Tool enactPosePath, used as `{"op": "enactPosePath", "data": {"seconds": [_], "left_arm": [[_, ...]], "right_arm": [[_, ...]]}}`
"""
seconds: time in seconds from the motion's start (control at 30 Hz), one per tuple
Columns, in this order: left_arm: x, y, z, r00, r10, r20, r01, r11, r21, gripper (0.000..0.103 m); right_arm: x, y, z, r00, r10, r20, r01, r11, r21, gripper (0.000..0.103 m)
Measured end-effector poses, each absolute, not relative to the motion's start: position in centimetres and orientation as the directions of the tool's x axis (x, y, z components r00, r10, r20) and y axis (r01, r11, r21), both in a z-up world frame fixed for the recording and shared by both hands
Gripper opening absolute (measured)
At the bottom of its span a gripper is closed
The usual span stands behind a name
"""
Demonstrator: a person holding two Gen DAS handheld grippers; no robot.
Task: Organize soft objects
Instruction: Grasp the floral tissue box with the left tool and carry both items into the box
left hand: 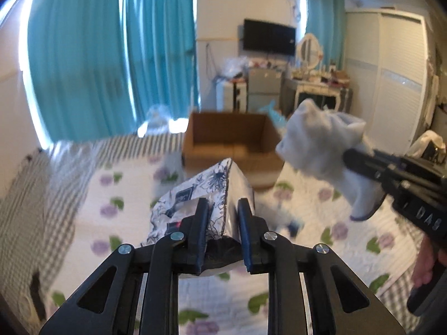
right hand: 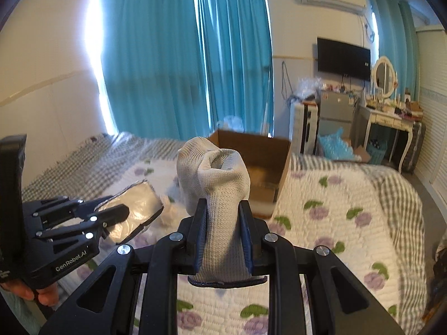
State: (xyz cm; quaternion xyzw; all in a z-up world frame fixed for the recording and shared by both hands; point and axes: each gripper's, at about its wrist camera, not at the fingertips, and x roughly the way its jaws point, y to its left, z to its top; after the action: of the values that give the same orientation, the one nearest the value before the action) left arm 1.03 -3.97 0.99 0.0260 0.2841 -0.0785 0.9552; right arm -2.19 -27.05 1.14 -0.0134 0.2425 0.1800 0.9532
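Observation:
My left gripper (left hand: 222,209) is shut on a soft tissue pack (left hand: 201,195) with a blue floral print, held above the bed. It also shows in the right wrist view (right hand: 134,209), at the left. My right gripper (right hand: 222,209) is shut on a white knitted glove (right hand: 215,178) with a dark cuff edge, held upright above the bed. In the left wrist view the glove (left hand: 321,145) hangs at the right, near the box. An open cardboard box (left hand: 232,142) stands on the bed ahead; it also shows in the right wrist view (right hand: 268,167).
The bed has a floral quilt (right hand: 335,223) over a grey checked sheet (left hand: 33,189). Teal curtains (right hand: 181,69) hang behind. A small crumpled white item (right hand: 170,209) lies on the quilt. A dressing table (right hand: 391,120), fridge and wardrobe (left hand: 391,69) stand beyond the bed.

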Motion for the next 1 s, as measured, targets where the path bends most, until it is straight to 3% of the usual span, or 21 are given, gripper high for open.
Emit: {"op": "enactPosePath", "data": {"seconds": [0.3,0.5,0.8,0.93,1.0], "left_arm": [[9.7,-4.5,6.6,0.862,-0.182,-0.473,0.2,0.98,-0.013,0.02],[16.9,-5.6,6.5,0.861,-0.189,-0.473,0.221,0.975,0.012,0.02],[25.7,-7.1,0.3,0.815,-0.171,-0.553,0.249,0.966,0.068,0.023],[27.3,-7.1,-1.8,0.821,-0.129,-0.557,0.223,0.969,0.104,0.028],[27.2,-7.3,-2.3,0.84,-0.079,-0.537,0.178,0.975,0.136,0.036]], "right_arm": [[1.9,-26.7,7.1,0.872,0.304,-0.384,-0.342,0.939,-0.034,0.021],[9.0,-26.9,8.8,0.882,0.289,-0.373,-0.326,0.944,-0.04,0.021],[20.4,-26.1,3.7,0.838,0.28,-0.469,-0.319,0.948,-0.005,0.021],[24.0,-25.8,1.0,0.816,0.288,-0.502,-0.325,0.946,0.015,0.021],[25.2,-25.9,0.3,0.811,0.293,-0.505,-0.327,0.945,0.023,0.026]]}}
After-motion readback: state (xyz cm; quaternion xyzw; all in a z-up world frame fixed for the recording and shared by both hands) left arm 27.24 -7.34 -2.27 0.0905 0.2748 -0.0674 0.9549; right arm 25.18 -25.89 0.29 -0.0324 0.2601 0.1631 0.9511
